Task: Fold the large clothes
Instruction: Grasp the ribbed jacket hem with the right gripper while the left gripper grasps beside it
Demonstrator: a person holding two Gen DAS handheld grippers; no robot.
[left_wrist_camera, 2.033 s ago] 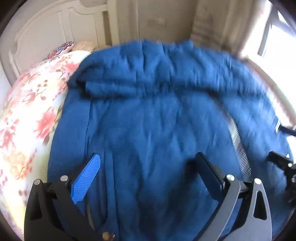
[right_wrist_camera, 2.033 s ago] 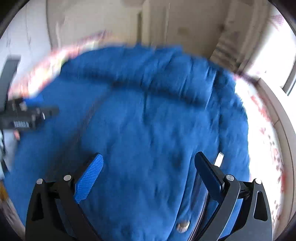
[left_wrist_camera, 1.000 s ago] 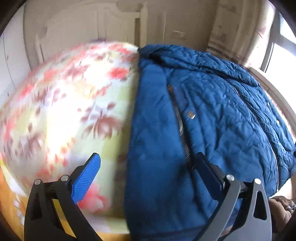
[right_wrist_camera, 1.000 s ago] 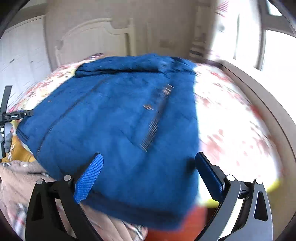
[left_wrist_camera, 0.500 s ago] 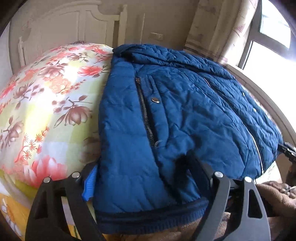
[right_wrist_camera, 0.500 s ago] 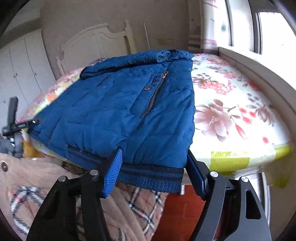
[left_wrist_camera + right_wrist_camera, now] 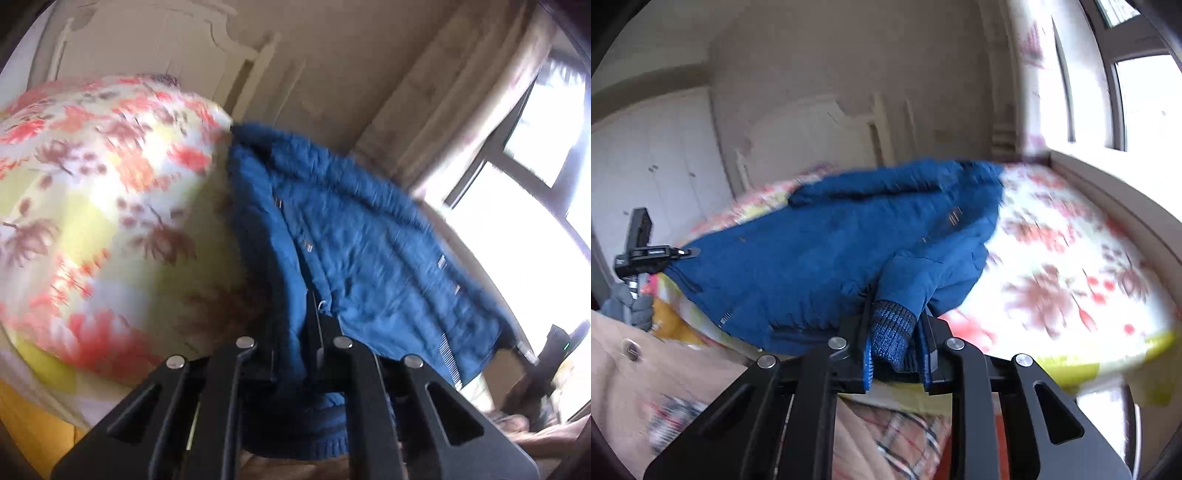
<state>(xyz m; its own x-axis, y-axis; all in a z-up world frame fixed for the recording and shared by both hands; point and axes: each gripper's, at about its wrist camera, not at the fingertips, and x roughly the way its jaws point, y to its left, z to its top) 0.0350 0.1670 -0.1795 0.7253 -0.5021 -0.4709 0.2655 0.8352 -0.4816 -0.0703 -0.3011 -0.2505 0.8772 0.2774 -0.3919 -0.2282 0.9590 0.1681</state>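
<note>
A blue quilted jacket (image 7: pixel 354 236) lies on a bed with a floral cover (image 7: pixel 92 221). My left gripper (image 7: pixel 295 354) is shut on the jacket's left bottom corner, at the knit hem by the zipper. My right gripper (image 7: pixel 895 347) is shut on the jacket's (image 7: pixel 820 243) right bottom corner, with the ribbed hem bunched between the pads. Both corners are raised off the bed's near edge. The left gripper also shows in the right wrist view (image 7: pixel 653 253), and the right gripper shows in the left wrist view (image 7: pixel 554 350).
A white headboard (image 7: pixel 155 48) and a wall stand behind the bed. A window (image 7: pixel 1137 96) and its sill run along the right side. A tan coat with plaid lining (image 7: pixel 701 391) lies below the bed's near edge. White wardrobe doors (image 7: pixel 657 166) stand at the left.
Both grippers have gone from open around the jacket's hem to shut on it. The two bottom corners have lifted off the bed edge, and both views are blurred by motion.
</note>
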